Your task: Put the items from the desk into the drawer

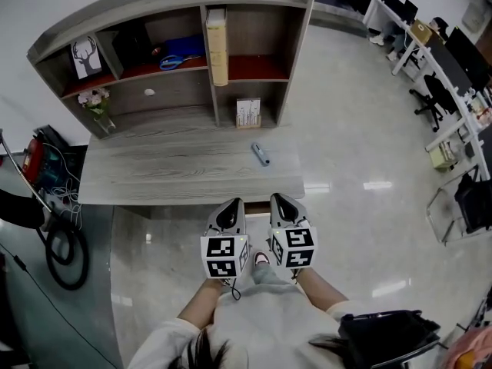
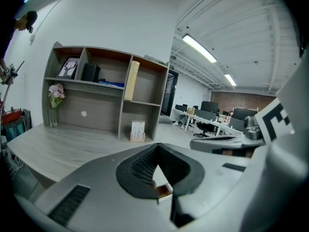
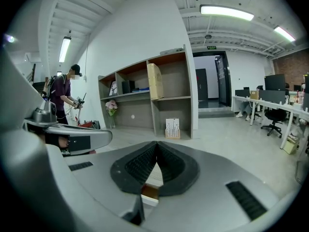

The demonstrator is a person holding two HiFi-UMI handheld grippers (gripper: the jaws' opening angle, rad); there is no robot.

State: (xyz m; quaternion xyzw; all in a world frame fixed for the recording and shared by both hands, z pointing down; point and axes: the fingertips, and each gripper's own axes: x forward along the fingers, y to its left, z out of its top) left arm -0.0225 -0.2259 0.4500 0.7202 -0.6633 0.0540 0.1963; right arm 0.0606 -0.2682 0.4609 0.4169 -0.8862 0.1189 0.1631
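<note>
Both closed and empty, the left tool (image 1: 233, 203) and right tool (image 1: 278, 200) hang short of the surface (image 1: 154, 175), where the small grey tube (image 1: 260, 154) lies ahead between them, slightly nearer the right, its long axis running roughly away from them

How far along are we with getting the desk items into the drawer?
Done: nothing yet; the drawer is shut and the pen lies on the desk. In hand: nothing; left gripper and right gripper are shut, empty, short of the desk. Left: open the drawer, move the pen in.
</note>
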